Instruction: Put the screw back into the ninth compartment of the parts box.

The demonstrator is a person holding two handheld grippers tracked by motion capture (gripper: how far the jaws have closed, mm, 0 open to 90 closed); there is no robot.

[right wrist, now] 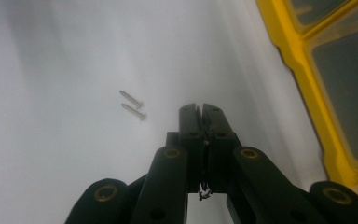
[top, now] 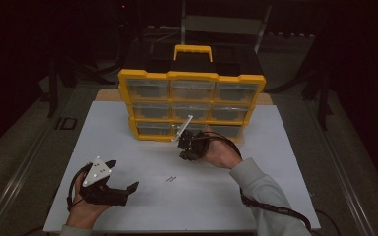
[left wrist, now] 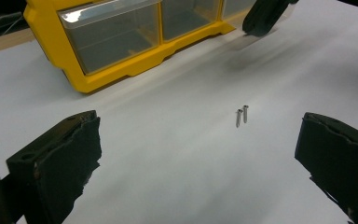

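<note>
Two small silver screws [top: 171, 179] lie side by side on the white table top [top: 128, 123]. My left gripper [top: 123, 175] rests at the near left, wide open, and the screws [left wrist: 241, 115] lie ahead between its jaws' line of sight. In the left gripper view my left gripper [left wrist: 198, 158] holds nothing. My right gripper [top: 183, 155] hovers just in front of the yellow drawer organizer [top: 192, 78], jaws pressed together. From the right gripper view, my right gripper [right wrist: 201, 112] is shut with nothing visible in it, and the screws [right wrist: 133, 105] sit a little ahead and left.
The organizer [left wrist: 88, 79] has clear plastic drawers [top: 150, 89] in three rows and a yellow handle [top: 193, 50] on top. Its yellow frame [right wrist: 303, 79] runs close along my right gripper's side. The other gripper's black tip [left wrist: 263, 18] shows far off. Dark floor surrounds the table.
</note>
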